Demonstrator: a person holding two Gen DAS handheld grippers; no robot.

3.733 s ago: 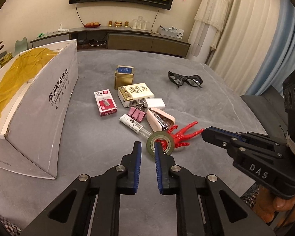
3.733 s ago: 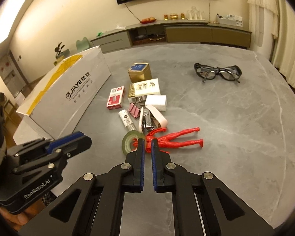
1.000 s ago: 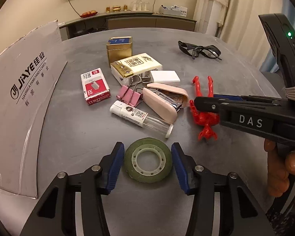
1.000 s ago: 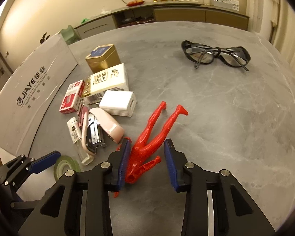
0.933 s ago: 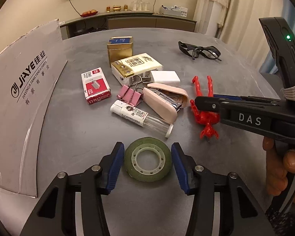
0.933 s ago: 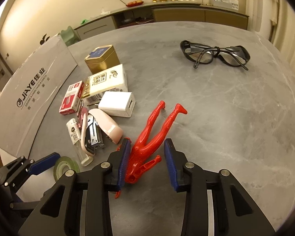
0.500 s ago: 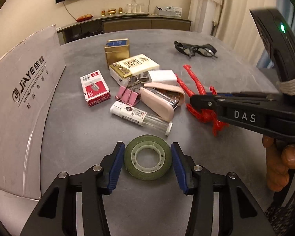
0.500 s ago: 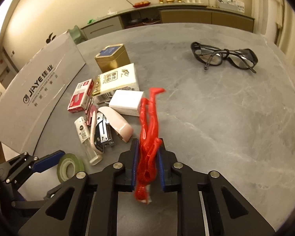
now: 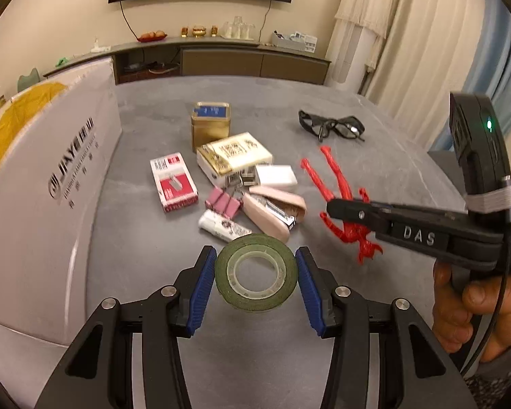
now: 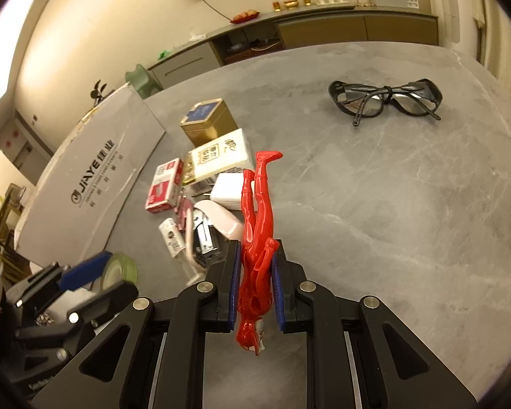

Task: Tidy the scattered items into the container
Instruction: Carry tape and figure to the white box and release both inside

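Note:
A green tape roll (image 9: 255, 301) is clamped between the blue pads of my left gripper (image 9: 255, 272), raised off the grey table and tilted. My right gripper (image 10: 255, 245) is shut on a red plastic figure (image 10: 259, 204), which hangs above the table with its legs pointing away. From the left wrist view the right gripper (image 9: 334, 206) shows on the right, the red figure (image 9: 340, 184) in it. The right wrist view shows the left gripper (image 10: 95, 272) and the tape roll (image 10: 119, 267) at lower left. A white cardboard box (image 9: 51, 187) stands open on the left.
A cluster lies mid-table: gold tin (image 9: 210, 126), cream packet (image 9: 235, 155), red staple box (image 9: 173, 182), pink binder clips (image 9: 221, 202), pink stapler (image 9: 272, 209), glue stick (image 9: 221, 228), white charger (image 9: 276, 175). Black glasses (image 9: 334, 126) lie far right. A hand (image 9: 460, 306) holds the right gripper.
My left gripper has shut on the tape roll and lifted it off the table. My right gripper, shut on the red figure since half a second ago, has risen higher.

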